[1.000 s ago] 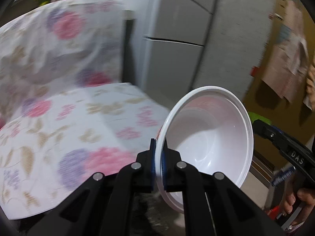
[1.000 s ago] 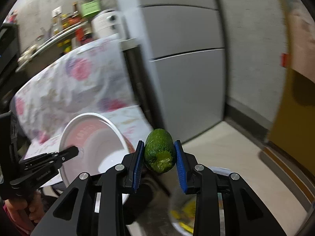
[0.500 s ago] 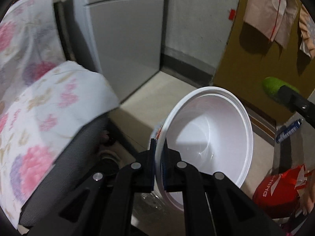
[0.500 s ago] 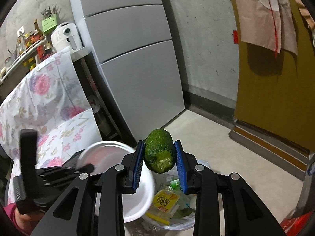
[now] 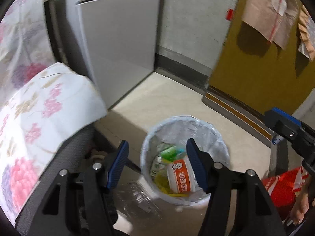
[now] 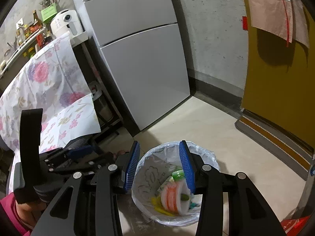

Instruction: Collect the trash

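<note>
- The left gripper (image 5: 157,158) is spread wide with nothing between its two blue-padded fingers (image 5: 119,163), and it hangs above a trash bin (image 5: 216,135).
- The right gripper (image 6: 159,163) is likewise spread wide and holds nothing, and it hangs above the same bin (image 6: 208,154).
- In the right wrist view, the left gripper (image 6: 82,151) shows at the lower left, beside the bin, held in a hand with a pink sleeve (image 6: 9,216).
- In the left wrist view, a blue-tipped finger of the right gripper (image 5: 281,122) shows at the right edge.
- The bin is round, lined with a clear plastic bag, and stands on a pale floor (image 5: 167,100).
- Inside the bin, a white bowl with an orange label (image 5: 180,178) lies on its side among green and yellow wrappers (image 5: 169,152).
- In the right wrist view, a small green item (image 6: 184,196) sits in the mouth of the bowl (image 6: 171,195); it is blurred.
- A flowered cloth (image 5: 45,108) covers a surface to the left of the bin.
- A grey fridge (image 6: 141,59) stands behind the bin against the wall.
- A mustard-yellow door (image 6: 279,90) is to the right, with a pale cloth (image 6: 275,9) hanging on it.
- A red bag (image 5: 283,188) lies on the floor at the lower right.
</note>
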The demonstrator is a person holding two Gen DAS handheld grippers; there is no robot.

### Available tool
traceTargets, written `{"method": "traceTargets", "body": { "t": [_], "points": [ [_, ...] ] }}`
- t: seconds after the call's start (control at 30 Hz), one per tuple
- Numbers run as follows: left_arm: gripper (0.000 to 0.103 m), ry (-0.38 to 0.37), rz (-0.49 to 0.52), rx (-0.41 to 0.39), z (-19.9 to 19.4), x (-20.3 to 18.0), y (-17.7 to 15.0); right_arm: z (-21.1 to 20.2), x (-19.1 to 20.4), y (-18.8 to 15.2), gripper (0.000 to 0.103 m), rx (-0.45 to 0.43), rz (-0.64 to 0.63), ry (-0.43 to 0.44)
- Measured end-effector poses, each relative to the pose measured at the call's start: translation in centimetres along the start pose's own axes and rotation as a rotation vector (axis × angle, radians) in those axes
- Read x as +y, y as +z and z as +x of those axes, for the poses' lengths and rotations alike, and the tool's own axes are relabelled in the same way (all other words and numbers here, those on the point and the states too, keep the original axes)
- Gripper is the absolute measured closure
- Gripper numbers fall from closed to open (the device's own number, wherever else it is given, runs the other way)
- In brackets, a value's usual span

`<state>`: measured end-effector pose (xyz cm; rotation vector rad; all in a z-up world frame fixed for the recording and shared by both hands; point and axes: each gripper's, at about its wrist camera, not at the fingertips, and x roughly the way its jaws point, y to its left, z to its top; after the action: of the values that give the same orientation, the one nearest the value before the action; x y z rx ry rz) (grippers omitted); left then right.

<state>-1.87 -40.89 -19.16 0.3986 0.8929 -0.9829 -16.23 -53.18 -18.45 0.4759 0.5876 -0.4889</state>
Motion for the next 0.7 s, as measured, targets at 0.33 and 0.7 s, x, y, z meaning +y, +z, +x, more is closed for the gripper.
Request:
{"method": "traceTargets", "body": {
  "t": [0.33,0.7],
  "points": [
    [0.036,0.095,-0.059,-0.068,-4.9,4.2,-0.9,-1.0,4.5,0.1,0.052,0.03,-0.074,-0.022],
    [0.006,0.142,-0.129,-0.15,-14.3,7.4,-2.0,-7.5,10.3,1.0,0.013,0.0,-0.184,-0.081]
  ]
}}
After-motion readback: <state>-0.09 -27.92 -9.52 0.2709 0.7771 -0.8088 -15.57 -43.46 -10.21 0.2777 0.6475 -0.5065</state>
